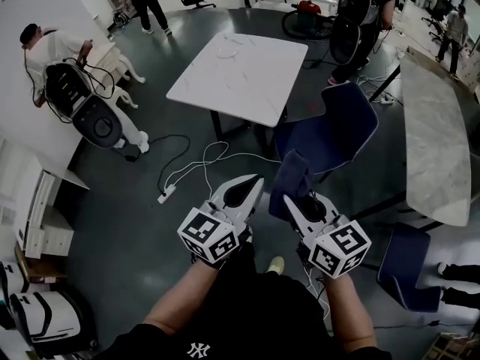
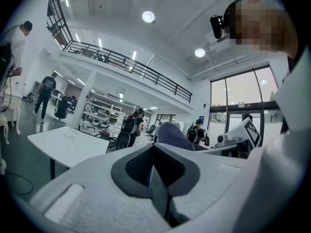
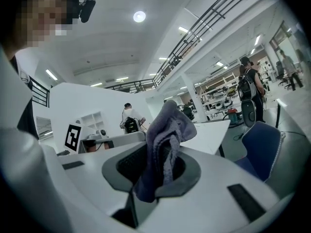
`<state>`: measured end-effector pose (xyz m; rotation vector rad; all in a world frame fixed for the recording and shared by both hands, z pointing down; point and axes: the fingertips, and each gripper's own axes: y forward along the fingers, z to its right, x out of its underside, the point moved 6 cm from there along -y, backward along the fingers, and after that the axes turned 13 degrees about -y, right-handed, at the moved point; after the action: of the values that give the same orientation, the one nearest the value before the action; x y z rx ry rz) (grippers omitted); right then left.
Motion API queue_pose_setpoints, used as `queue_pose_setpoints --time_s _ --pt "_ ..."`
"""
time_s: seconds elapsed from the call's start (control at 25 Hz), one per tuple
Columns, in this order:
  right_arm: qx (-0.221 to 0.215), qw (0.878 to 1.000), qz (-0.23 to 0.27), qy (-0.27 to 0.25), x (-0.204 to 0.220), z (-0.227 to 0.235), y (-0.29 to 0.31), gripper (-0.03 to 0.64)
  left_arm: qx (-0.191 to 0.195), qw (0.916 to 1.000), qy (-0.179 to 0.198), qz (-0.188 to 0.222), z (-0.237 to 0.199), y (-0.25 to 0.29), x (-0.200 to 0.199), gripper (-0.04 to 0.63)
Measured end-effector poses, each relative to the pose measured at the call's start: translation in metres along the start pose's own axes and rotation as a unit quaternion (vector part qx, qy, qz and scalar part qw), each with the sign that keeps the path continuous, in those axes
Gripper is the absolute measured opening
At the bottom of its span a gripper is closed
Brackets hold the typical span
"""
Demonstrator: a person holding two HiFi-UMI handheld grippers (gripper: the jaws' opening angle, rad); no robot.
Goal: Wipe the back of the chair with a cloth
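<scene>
A blue chair (image 1: 337, 130) stands on the dark floor just right of a white table (image 1: 238, 73), its back toward me; it also shows at the right of the right gripper view (image 3: 262, 147). My right gripper (image 1: 291, 201) is shut on a bluish-purple cloth (image 1: 291, 177), which sticks up bunched from between the jaws (image 3: 167, 135). The cloth hangs in front of the chair, short of its back. My left gripper (image 1: 251, 182) is held beside the right one, shut with nothing in it (image 2: 154, 165). The cloth peeks over its jaws (image 2: 172, 136).
A long grey-white table (image 1: 439, 141) runs along the right. A second blue chair (image 1: 409, 265) stands low at the right. White cables and a power strip (image 1: 166, 195) lie on the floor left of the grippers. Several people stand around the room, one with a backpack (image 1: 360, 13).
</scene>
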<state>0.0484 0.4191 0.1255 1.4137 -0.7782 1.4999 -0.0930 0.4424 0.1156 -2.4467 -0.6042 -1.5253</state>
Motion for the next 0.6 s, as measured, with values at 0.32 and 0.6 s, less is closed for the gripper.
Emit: queue_pose_setpoints --time_s 0.32,0.6 --pt "0.057 0.998 -0.013 0.004 -0.002 0.064 0.040 0.077 0.042 0.9990 -0.003 -0.015 -0.052 0.074 -0.012 0.008" --pt "0.113 0.992 -0.043 0.017 -0.002 0.135 0.127 0.077 0.084 0.9956 0.012 -0.039 -0.139 0.150 -0.039 0.008"
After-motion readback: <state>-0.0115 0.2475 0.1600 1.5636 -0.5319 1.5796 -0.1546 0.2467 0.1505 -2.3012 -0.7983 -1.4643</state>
